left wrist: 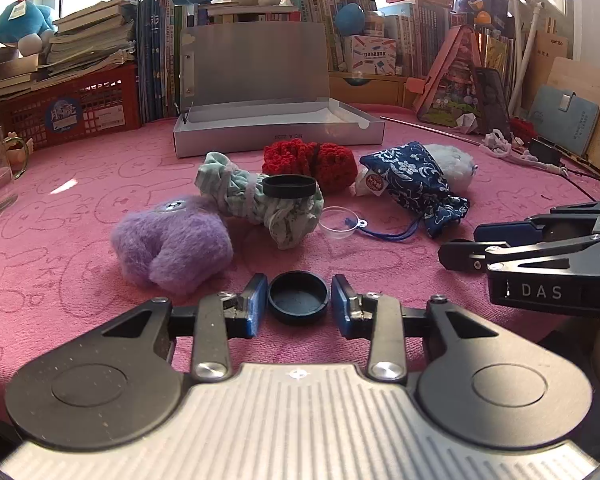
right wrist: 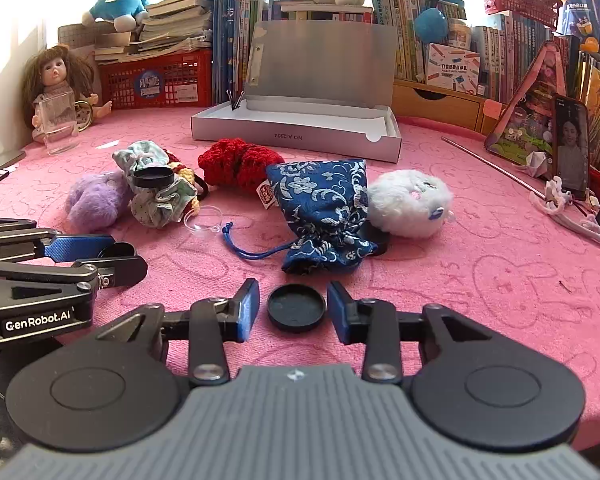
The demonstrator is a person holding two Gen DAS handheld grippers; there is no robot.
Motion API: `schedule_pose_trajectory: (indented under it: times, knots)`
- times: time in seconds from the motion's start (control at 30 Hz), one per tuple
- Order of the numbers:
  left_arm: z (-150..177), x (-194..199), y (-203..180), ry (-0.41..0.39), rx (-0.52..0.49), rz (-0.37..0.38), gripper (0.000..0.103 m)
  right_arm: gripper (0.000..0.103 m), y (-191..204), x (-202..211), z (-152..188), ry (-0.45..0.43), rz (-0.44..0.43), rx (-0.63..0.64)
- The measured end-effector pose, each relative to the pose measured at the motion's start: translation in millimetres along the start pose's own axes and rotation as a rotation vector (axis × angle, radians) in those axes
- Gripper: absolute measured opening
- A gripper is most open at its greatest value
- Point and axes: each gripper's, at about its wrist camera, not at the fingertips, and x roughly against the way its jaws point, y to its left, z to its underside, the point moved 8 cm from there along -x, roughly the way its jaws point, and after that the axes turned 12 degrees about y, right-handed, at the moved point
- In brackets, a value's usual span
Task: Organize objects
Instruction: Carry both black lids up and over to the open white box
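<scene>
The left gripper stands narrow around a black round cap lying rim-up on the pink cloth; its left pad looks to touch the cap, while a sliver of cloth shows at the right pad. The right gripper stands slightly wider, with a second black cap lying loose between its pads and gaps on both sides. Beyond the left gripper lie a purple plush, a striped scrunchie topped by a black ring, and a clear dome. Beyond the right lie a blue floral pouch and a white plush. Farther back, a red knit piece lies before the open grey box.
</scene>
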Motion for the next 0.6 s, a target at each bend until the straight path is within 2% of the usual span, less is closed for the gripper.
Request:
schedule_pose_trajectory:
  times: [0.07,0.17,0.2,0.27,0.4,0.6]
  knots:
    - [0,0,1,-0.001,0.0,-0.017,0.05,0.057,-4,-3,1,-0.002,0.033,-0.031]
    - [0,-2,4,-0.004,0.006,-0.05,0.062,0.058,-9,-3,3,-0.016,0.037,-0.079]
    - [0,-2,6,-0.003,0.016,-0.048,0.062,0.058,-8,-3,3,-0.021,0.04,-0.083]
    - [0,-3,6,-0.001,0.02,-0.047,0.062,0.058,-5,-3,4,-0.028,0.043,-0.085]
    - [1,-2,5,-0.002,0.025,-0.042,0.06,0.043,7,-3,4,-0.037,0.039,-0.054]
    - [-1,-2,-4,-0.01,0.01,-0.025,0.046,0.037,25,-3,3,-0.046,0.024,-0.002]
